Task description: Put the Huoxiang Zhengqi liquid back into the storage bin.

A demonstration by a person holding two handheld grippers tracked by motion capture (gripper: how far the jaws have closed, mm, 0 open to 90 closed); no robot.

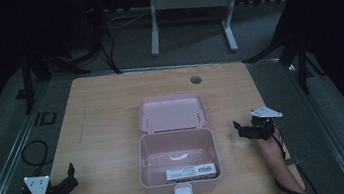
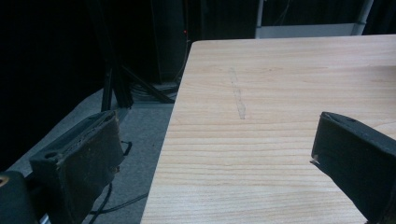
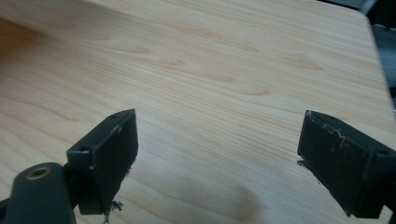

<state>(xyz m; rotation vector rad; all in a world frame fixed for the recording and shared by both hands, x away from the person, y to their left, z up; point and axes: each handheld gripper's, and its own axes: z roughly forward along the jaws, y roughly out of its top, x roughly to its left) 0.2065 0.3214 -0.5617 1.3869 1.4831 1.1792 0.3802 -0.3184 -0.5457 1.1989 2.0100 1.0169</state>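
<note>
Nearest, both grippers, left gripper (image 1: 65, 184) and right gripper (image 1: 245, 128), held jaws wide and empty; pink box (image 1: 179, 162) on the desk (image 1: 102, 116) lay open, untouched, seemingly nothing begun.

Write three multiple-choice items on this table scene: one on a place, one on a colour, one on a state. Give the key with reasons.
1. Where does the pink box sit on the table?
A. far left corner
B. middle, near the front edge
C. far right corner

2. What colour is the box?
A. blue
B. green
C. pink

3. What state is the lid in?
A. open, laid back flat
B. shut and latched
C. taken off, on the floor

Key: 1 B, it lies centred between the left hand-held gripper and the right hand-held gripper; 2 C, walls and lid are pale pink; 3 A, the lid lies behind the box and the inside shows.
</note>
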